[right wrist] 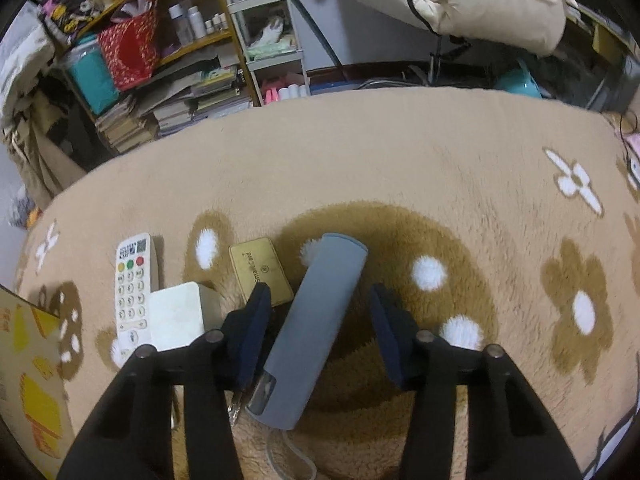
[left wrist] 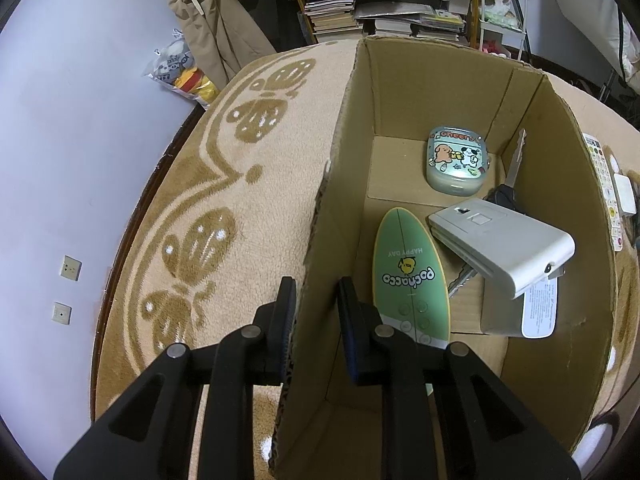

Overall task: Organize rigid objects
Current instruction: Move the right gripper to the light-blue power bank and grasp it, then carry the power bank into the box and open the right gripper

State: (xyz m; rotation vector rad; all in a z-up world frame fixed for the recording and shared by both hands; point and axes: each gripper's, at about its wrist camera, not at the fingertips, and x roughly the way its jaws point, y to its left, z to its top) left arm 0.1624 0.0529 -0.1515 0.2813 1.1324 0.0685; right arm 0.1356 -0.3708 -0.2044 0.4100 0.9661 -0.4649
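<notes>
My left gripper (left wrist: 317, 304) is shut on the left wall of an open cardboard box (left wrist: 420, 92), one finger outside and one inside. In the box lie a green surfboard-shaped toy (left wrist: 404, 272), a grey-white flat device (left wrist: 504, 244), a key (left wrist: 516, 164) and a pale case with cartoon dogs (left wrist: 458, 164). My right gripper (right wrist: 320, 304) stands open over the carpet, its fingers on either side of a long grey-blue bar (right wrist: 316, 320) that lies there. Neither pad presses on the bar.
Left of the bar lie a gold smart card (right wrist: 260, 272), a white cube-like box (right wrist: 176, 316) and a white remote (right wrist: 132, 280). The printed outside of the cardboard box (right wrist: 28, 364) fills the lower left corner. Shelves of books (right wrist: 180, 104) and a white cart (right wrist: 272, 32) stand behind the carpet.
</notes>
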